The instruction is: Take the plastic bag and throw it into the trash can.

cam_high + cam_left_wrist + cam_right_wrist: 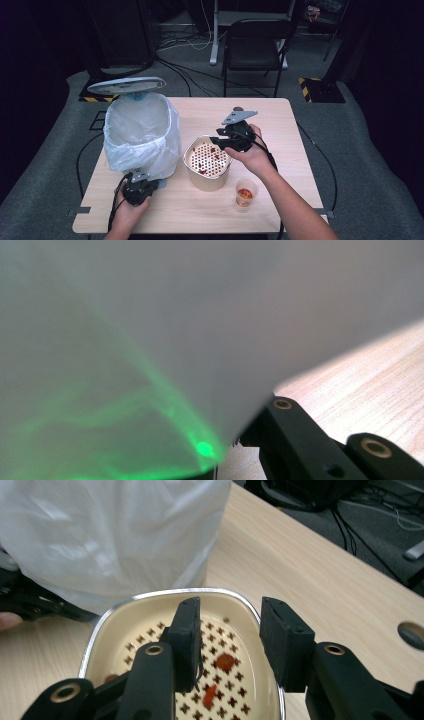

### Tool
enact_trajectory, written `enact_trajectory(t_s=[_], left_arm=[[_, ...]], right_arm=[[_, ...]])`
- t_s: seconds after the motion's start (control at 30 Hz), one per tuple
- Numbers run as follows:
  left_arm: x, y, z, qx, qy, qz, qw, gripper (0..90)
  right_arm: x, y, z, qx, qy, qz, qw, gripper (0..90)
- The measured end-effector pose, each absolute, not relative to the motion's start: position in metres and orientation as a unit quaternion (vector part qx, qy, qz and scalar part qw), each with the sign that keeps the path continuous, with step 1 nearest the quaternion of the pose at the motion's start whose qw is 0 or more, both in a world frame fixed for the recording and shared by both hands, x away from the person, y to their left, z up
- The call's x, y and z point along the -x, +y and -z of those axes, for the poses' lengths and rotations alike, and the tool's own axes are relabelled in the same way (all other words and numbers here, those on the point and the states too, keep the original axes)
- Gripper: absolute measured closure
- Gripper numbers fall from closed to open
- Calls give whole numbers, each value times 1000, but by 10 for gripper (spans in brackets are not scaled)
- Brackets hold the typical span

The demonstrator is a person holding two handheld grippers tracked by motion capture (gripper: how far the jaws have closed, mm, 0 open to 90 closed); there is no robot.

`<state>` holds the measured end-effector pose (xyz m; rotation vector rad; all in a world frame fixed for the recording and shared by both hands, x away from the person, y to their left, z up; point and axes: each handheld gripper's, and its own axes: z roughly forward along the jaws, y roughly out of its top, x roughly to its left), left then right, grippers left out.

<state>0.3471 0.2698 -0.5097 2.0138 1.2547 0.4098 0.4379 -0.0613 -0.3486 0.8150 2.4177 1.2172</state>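
A bin lined with a white plastic bag (142,132) stands at the table's left, its grey lid (126,86) raised behind it. My left gripper (137,189) lies low against the bin's base. In the left gripper view (227,455) the bag (175,330) hangs right over the jaws, so a grip on it cannot be made out. A beige container with a perforated insert (196,176) holds a few red scraps (225,661). My right gripper (218,142) (227,617) hovers open over its far rim (150,596), one jaw inside, the other at the rim's edge.
A small clear cup with reddish contents (246,192) stands at the front right of the wooden table (280,125). The bag (100,535) bulges close to the container's left side. A chair (255,42) and floor cables lie beyond the table.
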Motion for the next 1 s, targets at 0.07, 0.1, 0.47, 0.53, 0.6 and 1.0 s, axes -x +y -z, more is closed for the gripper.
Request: enact_trajectory(t_s=[0.07,0.1,0.47,0.53,0.6,1.0], left_arm=[[-347,270,510,-780,488,-159,358,884],[-347,270,510,-781,486,-159,358,884],[-347,270,510,-782,485,-161,358,883],[-347,270,510,-782,485,-160,358,883],[-347,270,510,-782,485,-160,358,884],[-347,270,510,-782,485,-160,358,884]], right_arm=[[-440,-66,355,-291,845,-422,152,603],[-441,-67,358,-295,844,-421,152,603],[-450,-85,377,-318,839,-412,158,576],[-452,-87,382,-326,838,-409,158,548],[-455,-89,387,-333,837,-405,159,540],[-468,-98,407,-359,831,-400,144,544]])
